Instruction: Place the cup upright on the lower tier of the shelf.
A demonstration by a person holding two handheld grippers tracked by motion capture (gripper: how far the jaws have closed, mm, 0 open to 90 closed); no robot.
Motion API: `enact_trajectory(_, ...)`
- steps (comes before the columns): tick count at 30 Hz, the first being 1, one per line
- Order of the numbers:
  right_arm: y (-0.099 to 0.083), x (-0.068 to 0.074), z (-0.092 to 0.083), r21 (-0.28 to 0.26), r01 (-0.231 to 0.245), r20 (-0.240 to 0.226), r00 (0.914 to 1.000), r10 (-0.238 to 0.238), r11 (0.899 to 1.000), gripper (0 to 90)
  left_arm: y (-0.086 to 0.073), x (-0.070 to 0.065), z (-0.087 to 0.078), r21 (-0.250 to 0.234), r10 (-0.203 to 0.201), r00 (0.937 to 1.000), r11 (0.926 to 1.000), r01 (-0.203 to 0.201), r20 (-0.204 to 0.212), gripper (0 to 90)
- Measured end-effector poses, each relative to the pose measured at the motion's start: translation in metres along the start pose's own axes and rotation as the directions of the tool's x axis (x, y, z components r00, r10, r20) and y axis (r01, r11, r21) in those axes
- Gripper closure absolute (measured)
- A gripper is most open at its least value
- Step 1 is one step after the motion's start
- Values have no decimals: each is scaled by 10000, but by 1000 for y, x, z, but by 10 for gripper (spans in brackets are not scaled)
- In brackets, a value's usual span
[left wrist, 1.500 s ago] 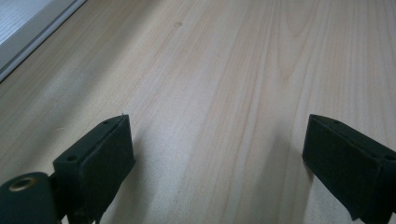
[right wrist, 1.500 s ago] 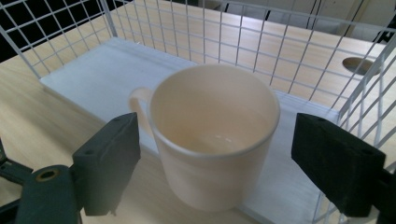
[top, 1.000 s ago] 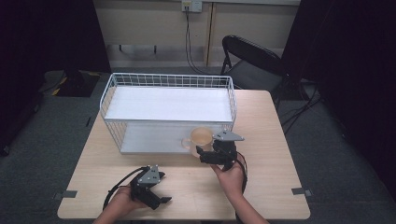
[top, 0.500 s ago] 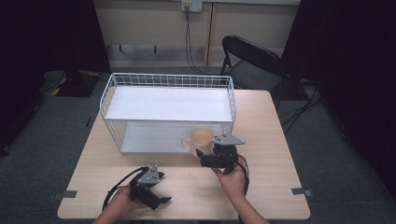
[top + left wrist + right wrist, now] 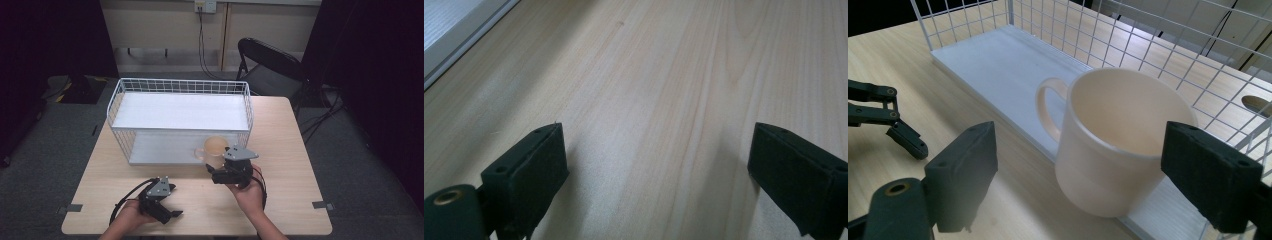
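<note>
Right tool withdrawn from mug; mug released on lower shelf.

The right tool (image 5: 216, 176) has backed slightly toward the person, jaws spread wide and clear of the mug (image 5: 1120, 145), which stands upright at the front edge of the rack (image 5: 150, 85)'s lower shelf, handle left. Placement appears complete. The left tool (image 5: 172, 214) rests open on the counter (image 5: 285, 130); open room lies behind both.

A cream mug (image 5: 1115, 145) stands upright at the front edge of a white wire rack's (image 5: 1148, 45) lower shelf (image 5: 998, 65), its handle pointing away toward the shelf's far end. The right gripper (image 5: 1093, 185) faces it with both black jaws spread wide, one on either side of the mug, neither touching it. The other gripper (image 5: 885, 120) rests on the wooden table (image 5: 888, 65) at far left.
</note>
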State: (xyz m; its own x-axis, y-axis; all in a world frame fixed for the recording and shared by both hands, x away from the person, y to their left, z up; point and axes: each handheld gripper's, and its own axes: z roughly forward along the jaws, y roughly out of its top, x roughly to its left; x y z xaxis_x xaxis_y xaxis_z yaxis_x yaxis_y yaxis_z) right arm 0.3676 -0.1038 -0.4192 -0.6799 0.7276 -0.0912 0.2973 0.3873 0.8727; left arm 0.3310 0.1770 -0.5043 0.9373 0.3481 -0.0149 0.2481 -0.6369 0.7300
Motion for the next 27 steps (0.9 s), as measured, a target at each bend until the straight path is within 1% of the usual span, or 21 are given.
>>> enact_trajectory(4, -2, -2, -1, 38, -91, 16, 10000, 91, 10000, 145, 0, 0, 0, -2, -1, 10000, 10000, 1, 1, 83)
enact_trajectory(5, -3, -3, -1, 102, -129, 92, 9999, 128, 9999, 146, 0, 0, 0, 2, 5, 10000, 10000, -5, 0, 83)
enact_trajectory(9, -3, -6, -2, 89, -87, 154, 9998, 86, 9999, 146, 0, 0, 0, 0, 4, 10000, 10000, -4, -1, 83)
enact_trajectory(11, -2, -8, -1, 124, -146, 167, 9998, 144, 9998, 146, 0, 0, 0, -5, -3, 10000, 10000, 3, 3, 83)
enact_trajectory(16, -7, -13, 5, 460, -515, 363, 9981, 498, 9976, 149, 0, 0, 0, -1, 1, 10000, 10000, -1, -6, 83)
enact_trajectory(18, -9, -15, 7, 494, -775, 301, 9966, 761, 9958, 170, 0, 0, 0, 5, -2, 10000, 10000, 2, -14, 83)
enact_trajectory(19, -9, -15, 7, 494, -775, 301, 9966, 761, 9958, 170, 0, 0, 0, -5, -14, 10000, 10000, 14, -14, 83)
enact_trajectory(20, -10, -16, 8, 500, -960, 328, 9950, 944, 9941, 205, 0, 0, 0, -4, -19, 10000, 10000, 19, -14, 83)
enact_trajectory(21, -10, -16, 8, 500, -960, 328, 9950, 944, 9941, 205, 0, 0, 0, -4, -19, 10000, 10000, 19, -14, 83)
enact_trajectory(22, -10, -16, 9, 573, -952, 319, 9951, 935, 9938, 257, 0, 0, 0, -1, -17, 10000, 10000, 17, -16, 83)
enact_trajectory(23, -9, -16, 9, 581, -907, 404, 9953, 884, 9942, 272, 0, 0, 0, -7, -21, 10000, 10000, 21, -16, 83)
enact_trajectory(26, -9, -19, 8, 556, -1074, 497, 9933, 1047, 9927, 359, 0, 0, 0, -11, -35, 10000, 10000, 35, -23, 83)
enact_trajectory(27, -9, -19, 8, 556, -1074, 497, 9933, 1047, 9927, 359, 0, 0, 0, -11, -35, 10000, 10000, 35, -23, 83)
